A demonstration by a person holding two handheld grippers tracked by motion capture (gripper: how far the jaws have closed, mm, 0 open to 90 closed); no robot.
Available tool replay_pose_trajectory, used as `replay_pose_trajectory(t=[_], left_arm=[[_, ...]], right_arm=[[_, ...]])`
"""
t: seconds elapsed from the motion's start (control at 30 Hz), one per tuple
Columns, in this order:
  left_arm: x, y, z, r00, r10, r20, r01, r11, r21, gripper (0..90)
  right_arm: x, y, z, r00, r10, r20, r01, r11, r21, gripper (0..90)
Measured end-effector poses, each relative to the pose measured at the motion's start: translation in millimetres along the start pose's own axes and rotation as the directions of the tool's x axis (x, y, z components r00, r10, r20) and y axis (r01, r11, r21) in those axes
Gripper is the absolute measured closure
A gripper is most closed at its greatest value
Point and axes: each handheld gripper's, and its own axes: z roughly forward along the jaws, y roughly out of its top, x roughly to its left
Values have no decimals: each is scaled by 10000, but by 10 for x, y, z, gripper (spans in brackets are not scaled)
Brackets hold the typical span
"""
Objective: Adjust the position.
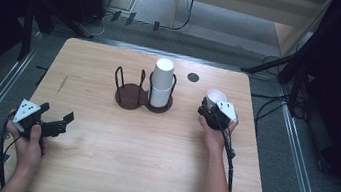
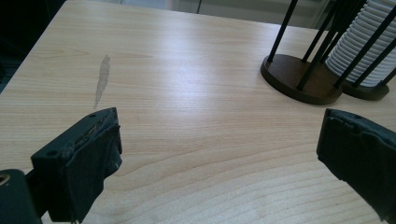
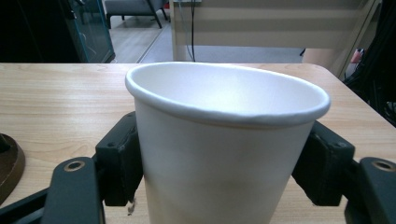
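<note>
A white paper cup point(image 1: 217, 95) point(image 3: 224, 140) stands upright, mouth up, right of the table's middle, with my right gripper point(image 1: 212, 102) point(image 3: 224, 163) shut on its sides. A dark two-ring cup holder point(image 1: 130, 96) point(image 2: 299, 81) sits at the table's centre. Its right ring holds a stack of upside-down white cups point(image 1: 162, 82) point(image 2: 359, 51); its left ring is empty. My left gripper point(image 1: 58, 113) point(image 2: 219, 144) rests near the front left of the table, jaws wide open over bare wood, well short of the holder.
The wooden table point(image 1: 138, 167) has a small dark round hole point(image 1: 193, 77) behind the held cup and a grey scuff point(image 2: 102, 79) on its left side. Cables and stand legs lie on the floor beyond the far edge.
</note>
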Motion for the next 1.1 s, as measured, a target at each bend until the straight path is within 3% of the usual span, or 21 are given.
replay_pose_trajectory(t=[0.23, 0.37, 0.43, 0.7, 0.83, 0.97, 1.1], left_arm=[[10, 2, -1, 10000, -30, 10, 30, 10000, -21, 4], [21, 2, -7, 9999, -136, -1, 136, 9999, -84, 4], [36, 3, -10, 9997, -258, 17, 258, 9996, -133, 4], [73, 2, -20, 9984, -544, 146, 547, 9983, -209, 4], [77, 1, -19, 9981, -593, 172, 597, 9980, -229, 4], [74, 1, -14, 9981, -594, 157, 598, 9979, -241, 4], [70, 1, -13, 9985, -536, 118, 538, 9984, -192, 4]], right_arm=[[-32, -6, -35, 9999, -81, -149, 86, 9996, 280, 261], [-39, -37, -50, 9994, -247, -227, 268, 9949, 968, 268], [-44, -35, -53, 9995, -244, -216, 264, 9948, 981, 266], [-65, -13, -99, 9964, -46, -846, 151, 9921, 1245, 87], [-89, 11, -156, 9943, 5, -1063, 137, 9911, 1327, 50], [-134, 25, -244, 9923, 339, -1189, -165, 9893, 1449, 0], [-171, 5, -299, 9893, 387, -1408, -189, 9900, 1395, 0]])
